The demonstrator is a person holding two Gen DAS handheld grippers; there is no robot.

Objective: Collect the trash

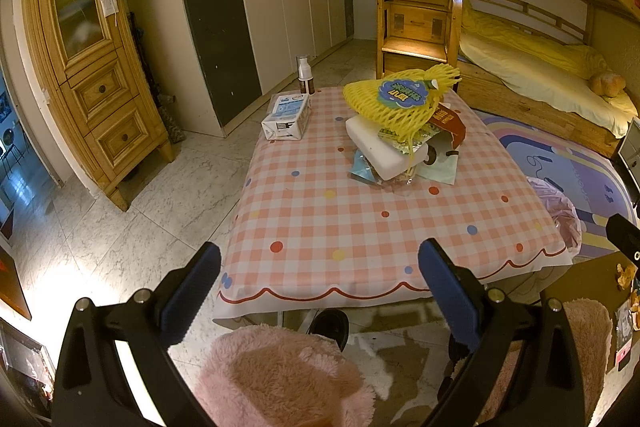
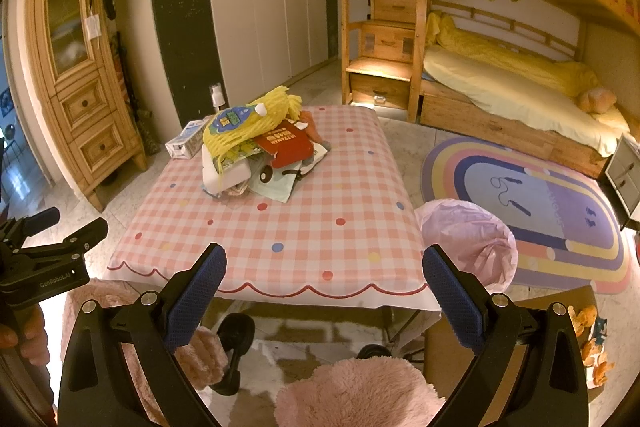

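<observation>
Step in hand: I judge this the approach, both tools short of the counter (image 2: 280, 227) and nothing picked yet.
Trash: a heap toward the far half of the checked cloth; yellow foam fruit net (image 1: 394, 103) on top, white foam block (image 1: 376, 143) under it, red torn packet (image 2: 286, 143) and crinkled wrappers (image 1: 366, 169) tucked below.
Bag: the pink trash bag (image 2: 472, 243) gapes open just beside the counter's right edge, on the floor.
How I'd do it well: take the net first since it caps the heap; come in low from the near edge, pinch a fold rather than the whole bulk, lift straight so the wrappers beneath don't scatter.
Left tool (image 1: 320, 291): fingers spread wide, holding nothing, hovering over the near edge, aimed down at the cloth.
Right tool (image 2: 324, 295): same, pads apart, empty, level with the left, bag near its right finger.
Leave alone: the milk carton (image 1: 286, 117) and spray bottle (image 1: 305, 74) at the far left corner; I can't tell whether they're trash.
</observation>
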